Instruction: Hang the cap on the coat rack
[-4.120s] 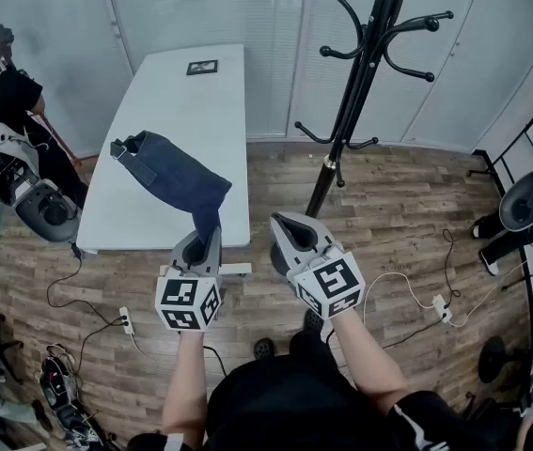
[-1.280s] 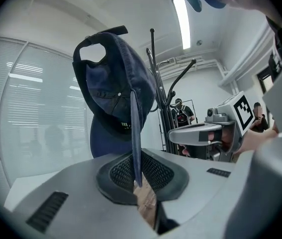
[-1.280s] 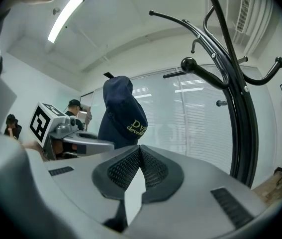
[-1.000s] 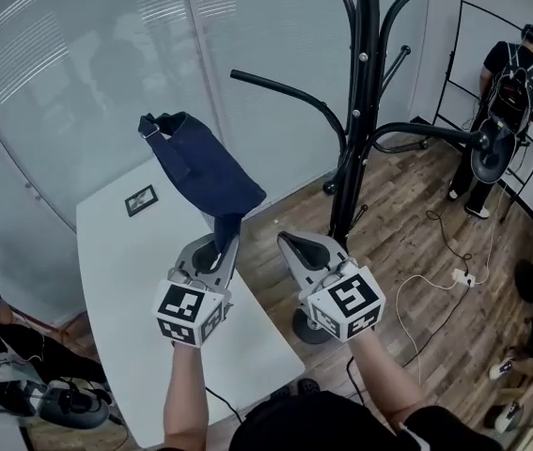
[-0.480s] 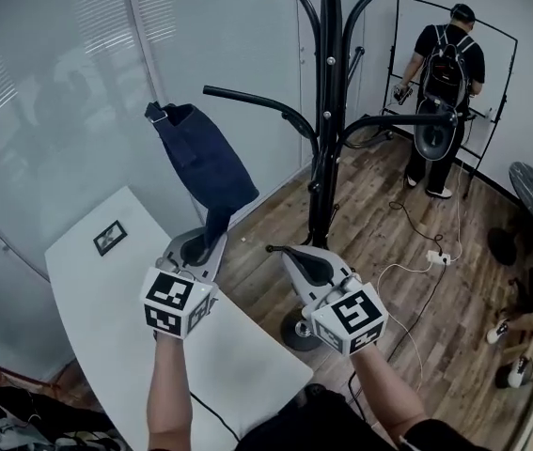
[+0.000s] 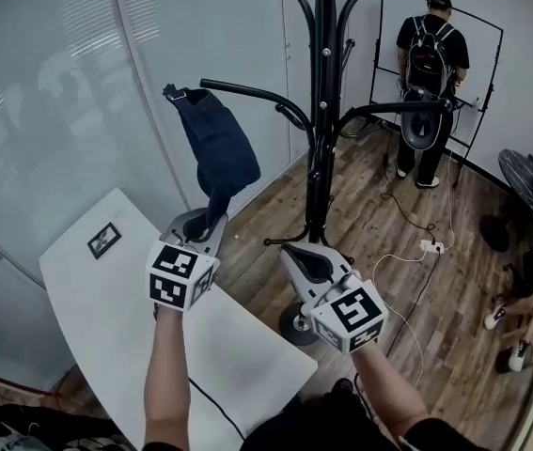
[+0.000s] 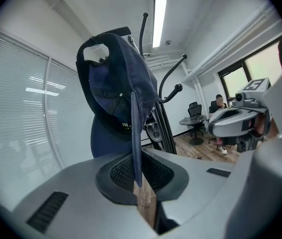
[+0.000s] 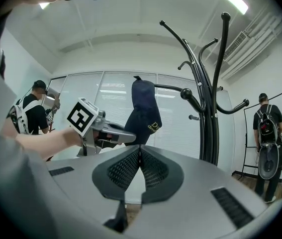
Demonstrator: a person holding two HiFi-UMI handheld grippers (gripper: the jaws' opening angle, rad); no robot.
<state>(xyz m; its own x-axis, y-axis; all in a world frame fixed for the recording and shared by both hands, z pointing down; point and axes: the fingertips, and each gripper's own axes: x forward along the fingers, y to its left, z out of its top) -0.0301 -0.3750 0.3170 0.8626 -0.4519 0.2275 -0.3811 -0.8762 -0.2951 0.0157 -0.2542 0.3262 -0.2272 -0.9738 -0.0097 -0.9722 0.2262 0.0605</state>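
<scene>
The left gripper point(image 6: 207, 233) pinches the cap point(image 6: 217, 150) by its brim; the cap stands upright, strap end topmost. The right gripper point(image 6: 292, 253) is closed and empty.

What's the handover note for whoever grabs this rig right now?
Left gripper: fingers shut on the brim of the cap, which is raised by the tip of one arm of the coat rack. Cannot tell if they touch.
Right gripper: shut, empty.
Done: cap is off the table.
Left: slip it over the arm, release.
</scene>
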